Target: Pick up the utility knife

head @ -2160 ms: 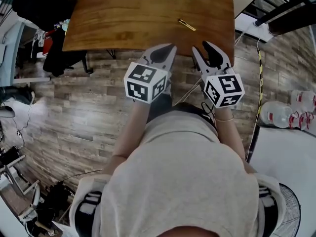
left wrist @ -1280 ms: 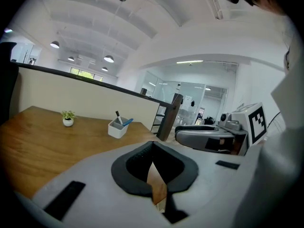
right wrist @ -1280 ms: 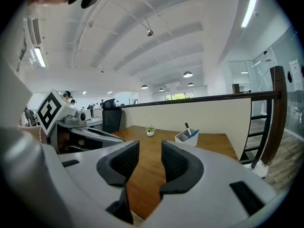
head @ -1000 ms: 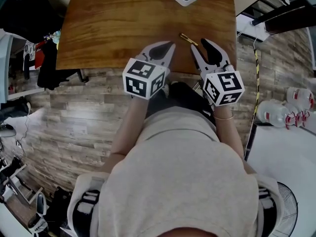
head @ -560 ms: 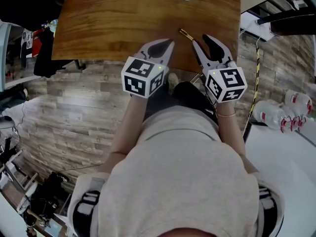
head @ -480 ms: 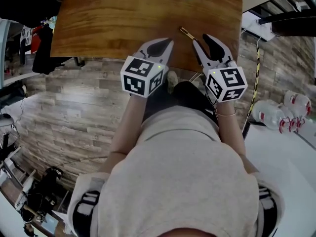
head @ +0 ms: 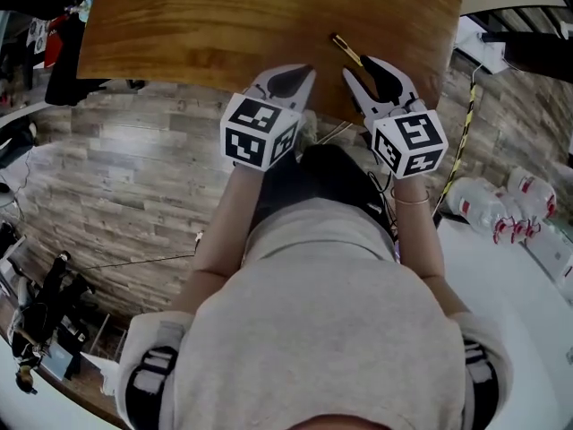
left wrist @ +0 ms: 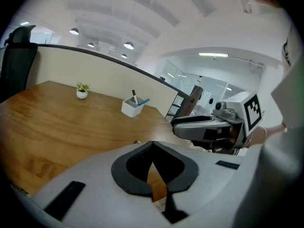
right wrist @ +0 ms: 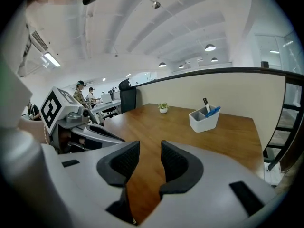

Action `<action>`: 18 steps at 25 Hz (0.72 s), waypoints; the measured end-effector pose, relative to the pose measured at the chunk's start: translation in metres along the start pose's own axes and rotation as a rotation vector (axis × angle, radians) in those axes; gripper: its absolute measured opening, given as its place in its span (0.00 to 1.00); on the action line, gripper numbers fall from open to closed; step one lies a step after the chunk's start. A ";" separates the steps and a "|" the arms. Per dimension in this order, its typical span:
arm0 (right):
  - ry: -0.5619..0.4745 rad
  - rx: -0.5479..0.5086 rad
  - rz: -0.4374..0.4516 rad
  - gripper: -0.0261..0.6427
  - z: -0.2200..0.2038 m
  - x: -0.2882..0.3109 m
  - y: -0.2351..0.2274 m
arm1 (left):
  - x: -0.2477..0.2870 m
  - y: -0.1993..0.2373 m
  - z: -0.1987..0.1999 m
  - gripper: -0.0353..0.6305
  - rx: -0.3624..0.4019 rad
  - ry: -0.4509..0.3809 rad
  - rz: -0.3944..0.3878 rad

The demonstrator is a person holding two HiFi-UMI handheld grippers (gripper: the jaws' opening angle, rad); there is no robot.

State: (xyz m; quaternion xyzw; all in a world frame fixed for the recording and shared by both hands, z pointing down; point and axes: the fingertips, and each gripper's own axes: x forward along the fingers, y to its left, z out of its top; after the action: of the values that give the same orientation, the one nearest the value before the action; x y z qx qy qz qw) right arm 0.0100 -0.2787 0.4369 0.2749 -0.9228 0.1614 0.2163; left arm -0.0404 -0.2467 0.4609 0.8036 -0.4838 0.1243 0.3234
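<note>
The utility knife [head: 346, 49], slim and yellow-black, lies on the brown wooden table [head: 206, 25] near its front right edge. My right gripper [head: 359, 66] is open, its fingertips just short of the knife's near end, nothing between them. In the right gripper view the right gripper [right wrist: 149, 148] shows a gap over bare table, and the knife is hidden below its body. My left gripper [head: 301, 68] hangs over the table's front edge, left of the knife. In the left gripper view the left gripper [left wrist: 152, 145] is shut with its tips touching.
A white pen holder [right wrist: 204, 118] and a small potted plant [right wrist: 163, 108] stand at the table's far side. Water bottles [head: 497, 211] and a yellow-black cable [head: 465, 119] lie on the plank floor to the right. Dark clutter sits left of the table.
Both grippers have moved forward over the table's front edge, and the right one has drawn close to the knife. The table has slid up in the head view. The jaws are unchanged.
</note>
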 end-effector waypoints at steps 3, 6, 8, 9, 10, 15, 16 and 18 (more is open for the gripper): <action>0.028 -0.012 0.017 0.27 -0.008 0.011 -0.004 | 0.006 0.007 -0.012 0.07 -0.016 0.028 0.005; 0.051 -0.014 0.014 0.26 -0.018 0.020 -0.011 | 0.011 0.013 -0.023 0.07 -0.031 0.055 0.010; 0.070 -0.024 0.014 0.25 -0.025 0.025 -0.016 | 0.015 0.017 -0.028 0.07 -0.040 0.065 0.016; 0.081 -0.031 0.014 0.25 -0.028 0.027 -0.018 | 0.017 0.019 -0.030 0.07 -0.044 0.070 0.019; 0.091 -0.041 0.015 0.25 -0.031 0.030 -0.020 | 0.019 0.021 -0.032 0.07 -0.048 0.075 0.021; 0.144 -0.090 0.018 0.24 -0.046 0.044 -0.031 | 0.033 0.026 -0.038 0.07 -0.058 0.094 0.026; 0.155 -0.093 0.021 0.24 -0.049 0.047 -0.034 | 0.037 0.028 -0.038 0.07 -0.060 0.096 0.027; 0.174 -0.096 0.027 0.23 -0.054 0.054 -0.038 | 0.044 0.032 -0.039 0.07 -0.066 0.100 0.032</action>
State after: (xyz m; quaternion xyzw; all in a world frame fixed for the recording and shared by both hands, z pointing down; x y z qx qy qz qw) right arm 0.0078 -0.3102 0.5158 0.2369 -0.9108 0.1430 0.3064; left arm -0.0414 -0.2625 0.5253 0.7774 -0.4837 0.1536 0.3716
